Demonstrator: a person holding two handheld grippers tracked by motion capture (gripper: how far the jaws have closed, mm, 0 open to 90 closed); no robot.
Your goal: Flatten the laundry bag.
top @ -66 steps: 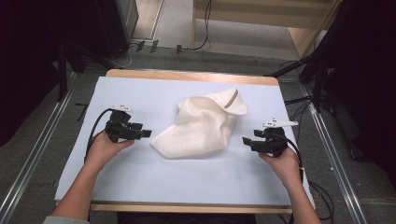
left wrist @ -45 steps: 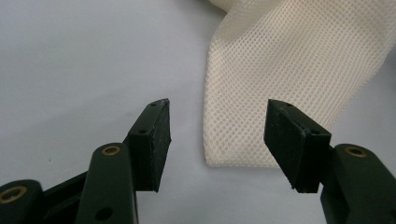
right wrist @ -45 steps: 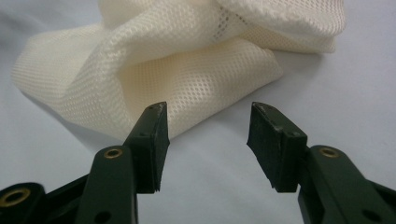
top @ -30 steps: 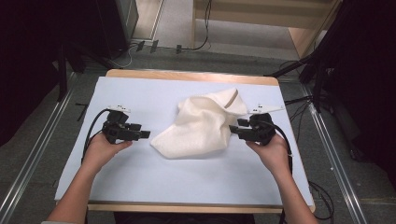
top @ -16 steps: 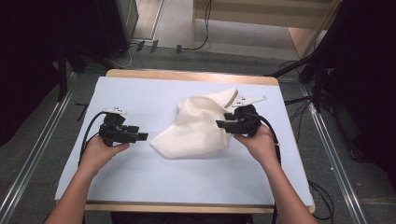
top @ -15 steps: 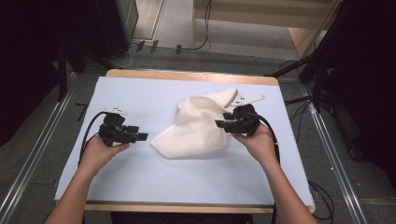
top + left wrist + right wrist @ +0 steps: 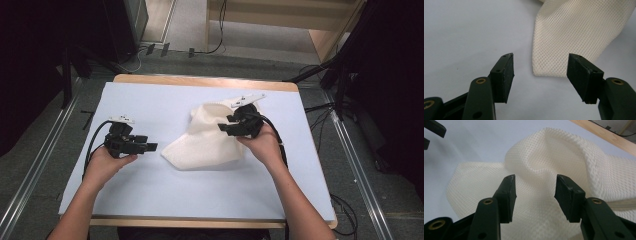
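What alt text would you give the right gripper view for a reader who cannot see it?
The right gripper, fingers apart, hovers over a crumpled cream mesh cloth with nothing clamped between them. The cloth lies on a pale blue table cover, with the wooden table edge at the upper right.

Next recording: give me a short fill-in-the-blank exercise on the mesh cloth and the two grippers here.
1. The cream mesh cloth lies on a pale ____ table cover.
2. The right gripper hovers over the cloth, jaws ____.
3. The left gripper points at the cloth's near corner, jaws open with ____ between them.

Missing words: blue; open; nothing
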